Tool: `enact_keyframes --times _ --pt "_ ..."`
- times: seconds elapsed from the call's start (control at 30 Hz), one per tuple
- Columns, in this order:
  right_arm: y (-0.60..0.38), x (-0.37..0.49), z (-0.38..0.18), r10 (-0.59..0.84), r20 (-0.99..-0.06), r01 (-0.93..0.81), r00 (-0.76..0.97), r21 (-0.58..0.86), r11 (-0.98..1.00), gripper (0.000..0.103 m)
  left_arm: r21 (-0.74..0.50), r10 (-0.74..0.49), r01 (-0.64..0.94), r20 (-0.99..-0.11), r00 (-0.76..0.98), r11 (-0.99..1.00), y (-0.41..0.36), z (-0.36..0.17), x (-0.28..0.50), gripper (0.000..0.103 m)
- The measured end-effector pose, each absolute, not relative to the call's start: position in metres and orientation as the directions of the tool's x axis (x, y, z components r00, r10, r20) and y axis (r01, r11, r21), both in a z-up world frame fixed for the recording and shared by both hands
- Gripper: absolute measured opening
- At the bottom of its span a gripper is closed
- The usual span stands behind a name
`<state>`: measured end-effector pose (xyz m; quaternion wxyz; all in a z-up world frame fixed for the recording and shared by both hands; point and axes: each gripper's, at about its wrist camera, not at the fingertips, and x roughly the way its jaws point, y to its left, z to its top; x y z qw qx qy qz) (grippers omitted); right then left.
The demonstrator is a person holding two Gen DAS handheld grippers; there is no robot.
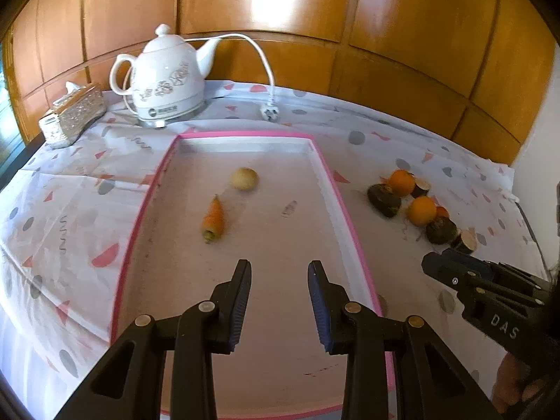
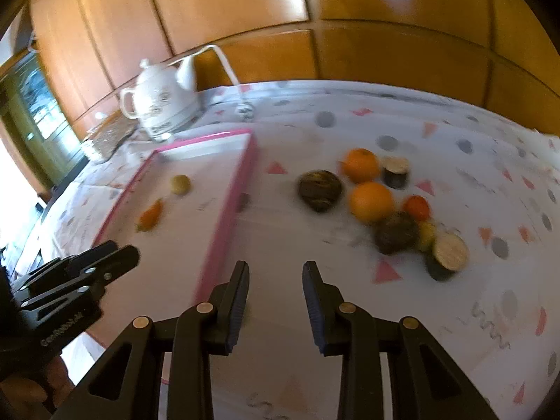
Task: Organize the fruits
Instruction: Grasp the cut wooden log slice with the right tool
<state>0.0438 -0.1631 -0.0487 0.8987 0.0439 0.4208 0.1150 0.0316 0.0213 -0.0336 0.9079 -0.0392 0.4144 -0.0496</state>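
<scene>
With a carrot [image 1: 213, 218] and a pale round fruit [image 1: 244, 178] already in the pink-rimmed tray [image 1: 344, 189], both the left gripper [image 1: 279, 273] and right gripper [image 2: 275, 273] hung empty, jaws parted — next, probably, the right reaches the oranges [image 2: 371, 201] clustered beside the tray.

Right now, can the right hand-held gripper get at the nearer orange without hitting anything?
Probably yes. The right hand-held gripper is open and empty over bare tablecloth, with nothing between it and the nearer orange. But a dark round fruit touches the orange's near side and may get nudged.
</scene>
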Motion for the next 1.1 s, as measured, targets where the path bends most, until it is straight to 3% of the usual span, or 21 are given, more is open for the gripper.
enact_keyframes --times 0.17,0.3,0.57,0.77,0.9,1.1 --pt "-0.188 0.038 -0.055 0.196 -0.753 -0.100 0.628 0.172 0.980 0.032 -0.113 -0.153 0.104 -0.755 0.637 0.988 0.008 -0.036 0.031 0.035" --pt "-0.213 0.033 -0.061 0.144 -0.761 -0.025 0.633 0.166 0.986 0.032 -0.117 -0.178 0.138 -0.755 0.631 0.983 -0.003 -0.036 0.031 0.043" --pt "-0.261 0.026 -0.070 0.060 -0.776 0.110 0.628 0.165 0.980 0.032 -0.112 -0.205 0.187 -0.761 0.615 0.976 -0.020 -0.038 0.033 0.043" --pt "-0.275 0.031 -0.074 0.038 -0.777 0.132 0.628 0.155 0.979 0.036 -0.107 -0.228 0.230 -0.762 0.605 0.967 -0.031 -0.038 0.032 0.044" --pt "-0.274 0.040 -0.075 0.033 -0.779 0.112 0.626 0.132 0.985 0.051 -0.113 -0.243 0.245 -0.762 0.601 0.963 -0.034 -0.038 0.032 0.047" --pt "-0.271 0.060 -0.079 -0.002 -0.781 0.090 0.625 0.070 0.993 0.051 -0.131 -0.274 0.275 -0.764 0.584 0.953 -0.042 -0.039 0.035 0.047"
